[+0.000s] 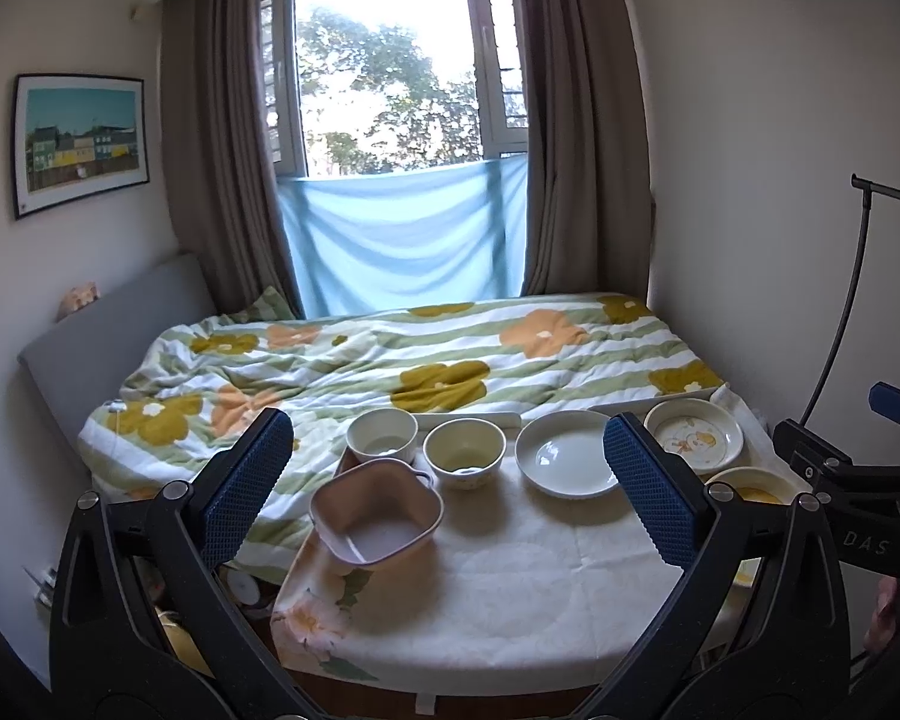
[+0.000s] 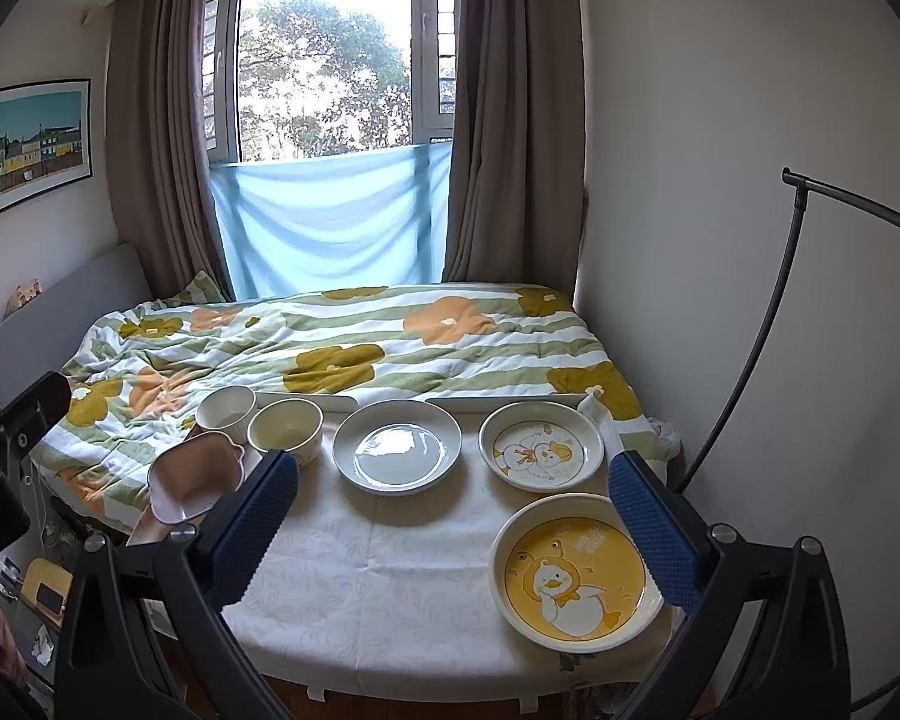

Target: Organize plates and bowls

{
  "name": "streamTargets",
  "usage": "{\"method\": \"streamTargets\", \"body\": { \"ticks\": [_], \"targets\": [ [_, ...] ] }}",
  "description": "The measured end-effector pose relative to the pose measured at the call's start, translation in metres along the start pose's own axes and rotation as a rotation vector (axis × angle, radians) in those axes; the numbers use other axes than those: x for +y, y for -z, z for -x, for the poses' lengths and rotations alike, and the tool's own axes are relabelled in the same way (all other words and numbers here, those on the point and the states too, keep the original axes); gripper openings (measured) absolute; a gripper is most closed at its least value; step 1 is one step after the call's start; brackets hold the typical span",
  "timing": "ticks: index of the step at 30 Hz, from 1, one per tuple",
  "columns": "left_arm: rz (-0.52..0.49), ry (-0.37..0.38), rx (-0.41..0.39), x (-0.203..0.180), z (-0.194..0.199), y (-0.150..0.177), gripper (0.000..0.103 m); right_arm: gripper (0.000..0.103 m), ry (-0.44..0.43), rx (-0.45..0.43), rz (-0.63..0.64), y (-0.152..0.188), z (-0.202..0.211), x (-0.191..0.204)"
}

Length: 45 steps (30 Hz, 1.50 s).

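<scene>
The right gripper (image 2: 453, 516) and left gripper (image 1: 450, 480) both hang wide and empty above the cloth-covered counter (image 2: 390, 588). Plates sit right: yellow duck plate (image 2: 576, 576) nearest, cartoon plate (image 2: 540, 447) and plain white plate (image 2: 397, 445) behind. Bowls cluster left around the pink square bowl (image 1: 375, 513). Judging by this, stack like with like: pinch a rim squarely, lift level, lower gently.

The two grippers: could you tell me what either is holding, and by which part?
Nothing is held: the left gripper and the right gripper are both open above the table.
</scene>
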<state>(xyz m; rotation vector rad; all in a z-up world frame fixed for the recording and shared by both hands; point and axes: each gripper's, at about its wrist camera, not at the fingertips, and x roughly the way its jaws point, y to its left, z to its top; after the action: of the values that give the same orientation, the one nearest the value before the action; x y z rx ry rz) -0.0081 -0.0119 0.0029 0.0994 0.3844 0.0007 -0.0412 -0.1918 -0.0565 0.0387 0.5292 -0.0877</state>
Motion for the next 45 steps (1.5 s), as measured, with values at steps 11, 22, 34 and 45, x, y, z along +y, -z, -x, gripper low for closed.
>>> {"method": "streamTargets", "body": {
  "ticks": [11, 22, 34, 45],
  "targets": [
    [0.008, 0.009, -0.003, 0.000, -0.002, 0.002, 0.103, 0.103, -0.001, 0.001, -0.001, 0.000, 0.000, -0.001],
    [0.012, 0.008, -0.004, 0.001, -0.003, 0.002, 0.103, 0.103, -0.001, 0.002, -0.003, 0.000, -0.001, 0.000],
    [0.013, 0.011, 0.000, 0.005, -0.004, 0.000, 0.103, 0.103, -0.003, 0.003, -0.005, 0.000, -0.001, 0.000],
    [-0.107, 0.293, 0.165, -0.029, -0.070, -0.010, 0.103, 0.103, 0.086, 0.134, -0.144, 0.025, -0.022, -0.025]
  ]
}}
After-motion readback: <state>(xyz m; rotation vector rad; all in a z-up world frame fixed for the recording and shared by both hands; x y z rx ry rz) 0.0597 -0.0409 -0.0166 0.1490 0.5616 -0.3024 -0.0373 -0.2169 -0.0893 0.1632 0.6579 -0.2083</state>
